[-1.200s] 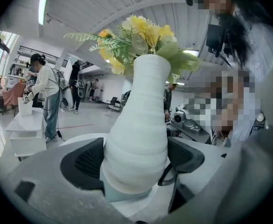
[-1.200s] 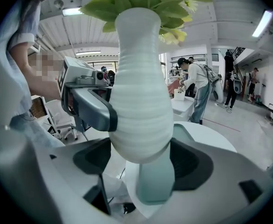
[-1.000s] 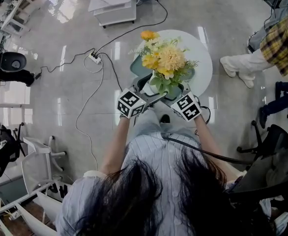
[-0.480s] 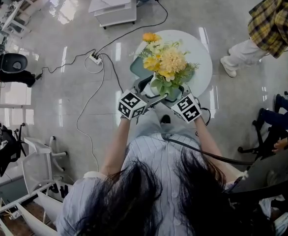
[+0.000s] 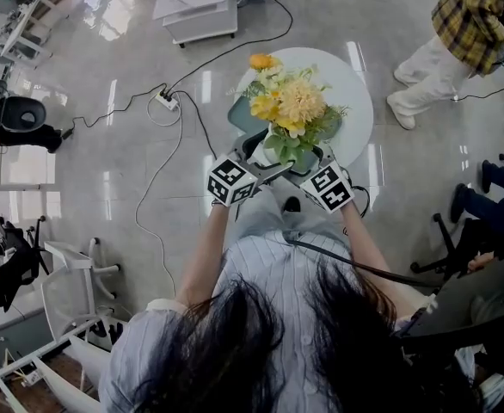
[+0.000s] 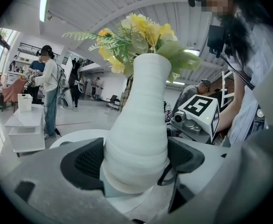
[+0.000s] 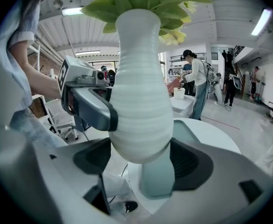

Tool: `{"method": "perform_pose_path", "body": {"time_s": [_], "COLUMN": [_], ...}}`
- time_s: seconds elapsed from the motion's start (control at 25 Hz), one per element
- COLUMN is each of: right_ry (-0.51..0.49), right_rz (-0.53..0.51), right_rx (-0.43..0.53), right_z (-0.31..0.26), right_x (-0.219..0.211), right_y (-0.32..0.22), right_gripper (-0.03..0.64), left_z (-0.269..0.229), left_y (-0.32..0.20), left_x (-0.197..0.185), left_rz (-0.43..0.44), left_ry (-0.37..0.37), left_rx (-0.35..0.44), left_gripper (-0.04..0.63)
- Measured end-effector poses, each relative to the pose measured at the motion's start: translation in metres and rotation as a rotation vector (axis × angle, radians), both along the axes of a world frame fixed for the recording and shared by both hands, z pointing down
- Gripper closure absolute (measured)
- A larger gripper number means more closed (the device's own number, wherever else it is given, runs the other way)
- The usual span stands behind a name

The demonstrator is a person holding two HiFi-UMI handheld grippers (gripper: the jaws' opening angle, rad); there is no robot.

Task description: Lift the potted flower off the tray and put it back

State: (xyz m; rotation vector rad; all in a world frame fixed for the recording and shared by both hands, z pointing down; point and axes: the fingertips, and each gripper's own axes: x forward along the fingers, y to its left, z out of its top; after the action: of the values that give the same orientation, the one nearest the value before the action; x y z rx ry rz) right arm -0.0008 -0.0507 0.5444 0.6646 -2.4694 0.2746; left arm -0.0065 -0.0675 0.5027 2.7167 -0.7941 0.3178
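The white ribbed ceramic vase of yellow flowers (image 7: 141,101) hangs just above the near part of the pale green tray (image 7: 157,176) on the round white worktop (image 5: 355,101). The lift therefore looks done, and only setting it back down is left. The left claw (image 6: 136,160) and the right claw (image 7: 141,164) each stand partly open, both clamped on the vase's lower belly from opposite sides.

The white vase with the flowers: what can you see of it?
The vase is white, ribbed and ceramic-looking, with a round belly and narrow neck. Yellow and cream flowers with green leaves fill its mouth. It stands upright, clamped at the belly between the jaws of the left gripper and the right gripper from opposite sides, and seems lifted clear of the pale green tray.
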Motion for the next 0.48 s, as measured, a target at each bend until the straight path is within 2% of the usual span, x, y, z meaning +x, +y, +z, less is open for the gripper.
{"method": "perform_pose_path", "body": {"time_s": [0.48], "right_ry": [0.022], "right_rz": [0.052], "right_rx": [-0.022], "right_z": [0.014], "right_x": [0.010], "right_y": [-0.020], "right_gripper": [0.236], "left_z": [0.018], "left_y": [-0.023], "left_x": [0.013], "left_rz": [0.075], "left_ry": [-0.012], "left_rx": [-0.031], "left_gripper": [0.175]}}
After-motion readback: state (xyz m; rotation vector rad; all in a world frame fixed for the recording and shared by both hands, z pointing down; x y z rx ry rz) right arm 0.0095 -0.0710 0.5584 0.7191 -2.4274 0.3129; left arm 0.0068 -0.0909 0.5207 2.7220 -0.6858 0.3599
